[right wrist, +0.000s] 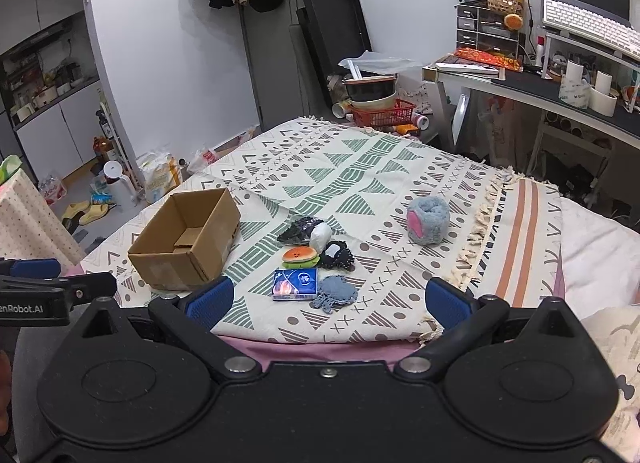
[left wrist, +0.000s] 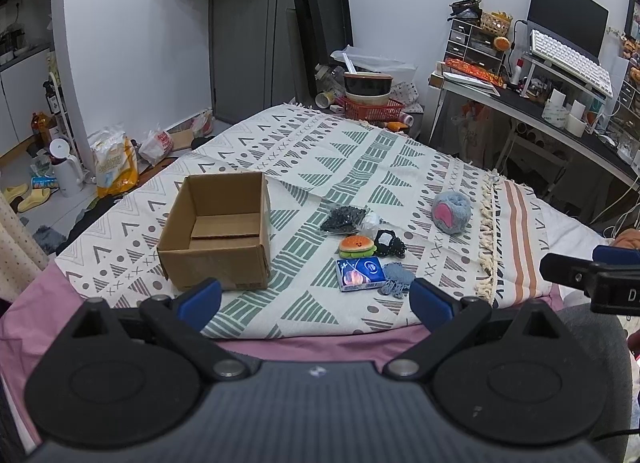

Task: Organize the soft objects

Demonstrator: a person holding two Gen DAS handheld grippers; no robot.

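Note:
An empty cardboard box (left wrist: 218, 231) (right wrist: 188, 239) stands open on the patterned blanket (left wrist: 352, 151) (right wrist: 360, 167). To its right lie a burger plush (left wrist: 357, 245) (right wrist: 301, 255), a black plush (left wrist: 389, 243) (right wrist: 338, 255), a dark beaded bag (left wrist: 344, 219) (right wrist: 298, 230), a blue tissue pack (left wrist: 360, 273) (right wrist: 295, 283), a blue knitted jellyfish (left wrist: 398, 278) (right wrist: 335, 293) and a grey-pink fluffy plush (left wrist: 451, 211) (right wrist: 427, 219). My left gripper (left wrist: 316, 303) and right gripper (right wrist: 330, 301) hover open over the bed's near edge, holding nothing.
The bed's pink sheet (left wrist: 320, 343) borders the blanket. The right gripper's side (left wrist: 592, 275) shows at the left view's right edge. A desk (right wrist: 532, 87) with keyboard stands far right, a red basket (right wrist: 394, 111) with bowls behind the bed, and clutter covers the floor at left.

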